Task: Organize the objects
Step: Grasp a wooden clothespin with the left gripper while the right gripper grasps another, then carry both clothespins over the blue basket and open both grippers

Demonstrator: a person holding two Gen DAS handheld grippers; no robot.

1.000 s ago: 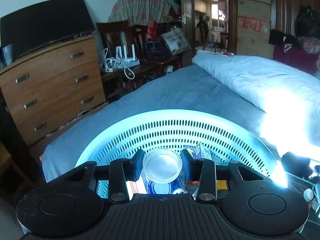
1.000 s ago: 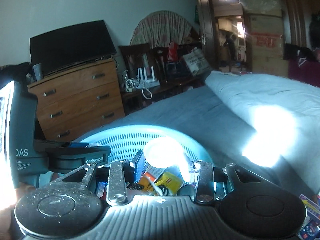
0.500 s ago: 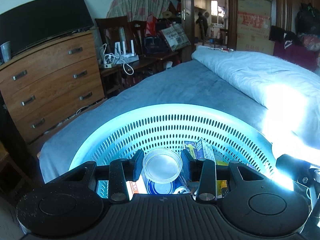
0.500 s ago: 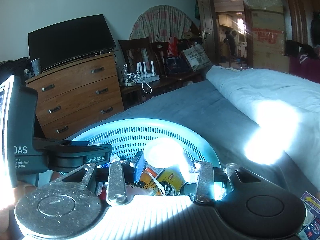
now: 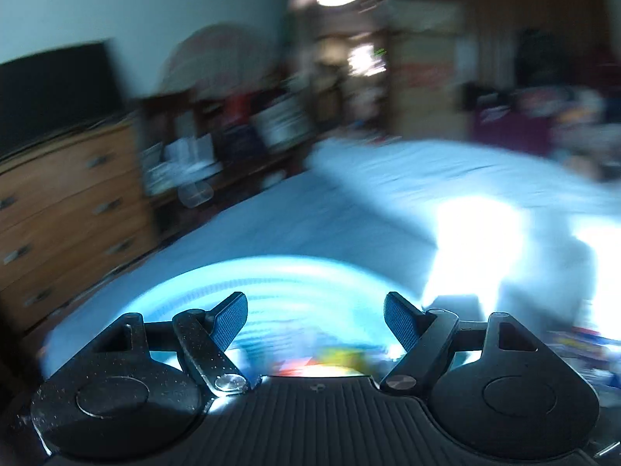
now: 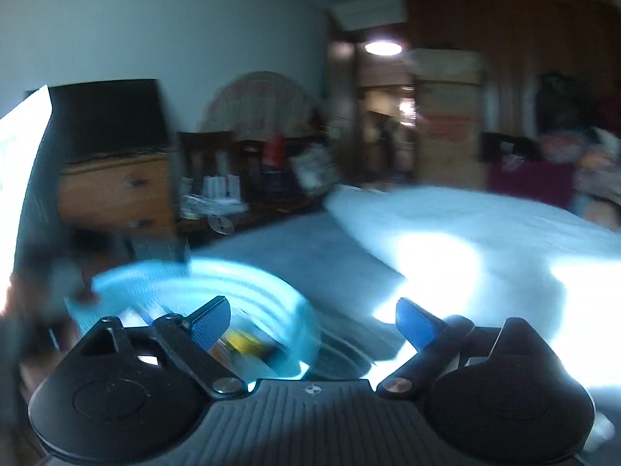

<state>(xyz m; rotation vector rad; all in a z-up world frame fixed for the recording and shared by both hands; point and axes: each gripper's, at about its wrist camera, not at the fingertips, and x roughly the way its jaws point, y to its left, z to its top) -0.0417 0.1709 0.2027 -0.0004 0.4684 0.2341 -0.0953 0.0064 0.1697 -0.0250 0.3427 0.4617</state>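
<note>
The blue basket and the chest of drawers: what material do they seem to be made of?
The blue basket looks like plastic: pale blue, curved wall, light glowing through it, though blur hides detail. The chest of drawers looks like wood or wood veneer: warm brown fronts with small dark handles, probably metal.

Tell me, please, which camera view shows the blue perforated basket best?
The left wrist view: the blue basket fills the centre ahead of the open, still-opening left gripper, its whole far rim visible, though blurred. The right wrist view shows it off to the left, partly hidden behind a finger of the right gripper.
</note>
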